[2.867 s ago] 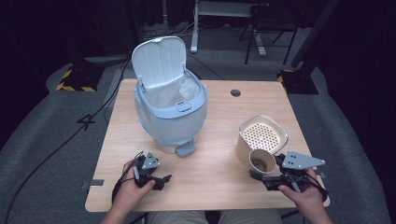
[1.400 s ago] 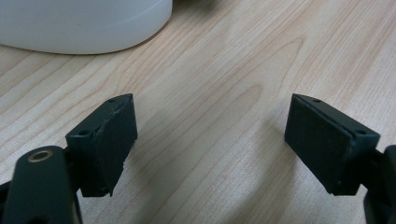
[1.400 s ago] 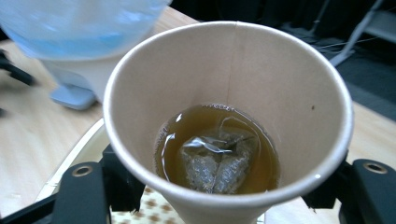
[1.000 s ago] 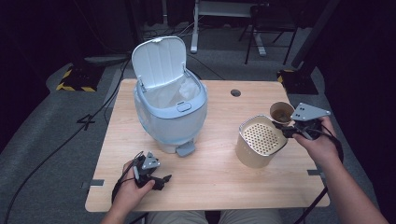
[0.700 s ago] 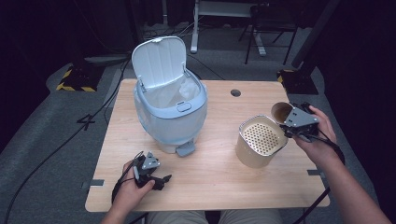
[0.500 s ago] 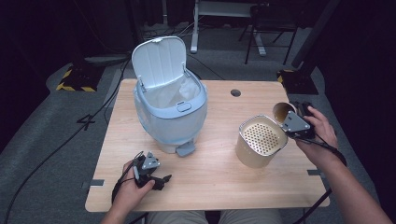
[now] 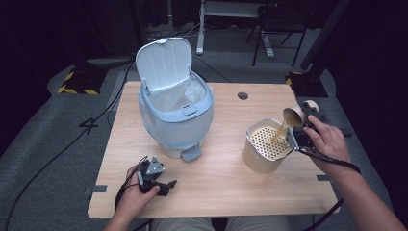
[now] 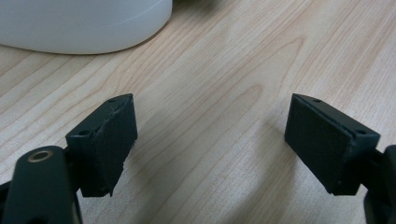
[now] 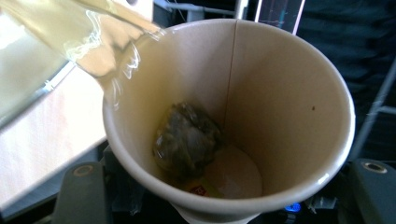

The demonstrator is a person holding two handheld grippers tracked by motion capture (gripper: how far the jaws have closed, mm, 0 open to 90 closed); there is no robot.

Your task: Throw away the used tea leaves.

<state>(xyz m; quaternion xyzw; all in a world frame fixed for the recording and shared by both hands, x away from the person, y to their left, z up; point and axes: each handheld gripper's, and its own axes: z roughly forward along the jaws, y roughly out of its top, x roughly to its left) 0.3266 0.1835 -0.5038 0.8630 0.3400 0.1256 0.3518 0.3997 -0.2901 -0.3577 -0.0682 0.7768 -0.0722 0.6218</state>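
The right claw [image 7: 294, 131] grips a tilted brown paper cup [image 7: 293, 115], pouring tea into the perforated beige strainer pot [image 7: 263, 147]. Tip slowly so the wet teabag [image 9: 187, 140] follows cleanly. The left claw [image 8: 210, 140] rests wide, empty, on the wooden worktop [image 7: 221, 183].

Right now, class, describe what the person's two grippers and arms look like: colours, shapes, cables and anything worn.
Each gripper is black with two flat, rectangular jaws bearing small screw holes. The left gripper carries a grey three-cornered plate on top, and thin black cable loops beside it. The right gripper trails a black cable across the wrist. Both forearms are bare, with no sleeves or gloves visible.
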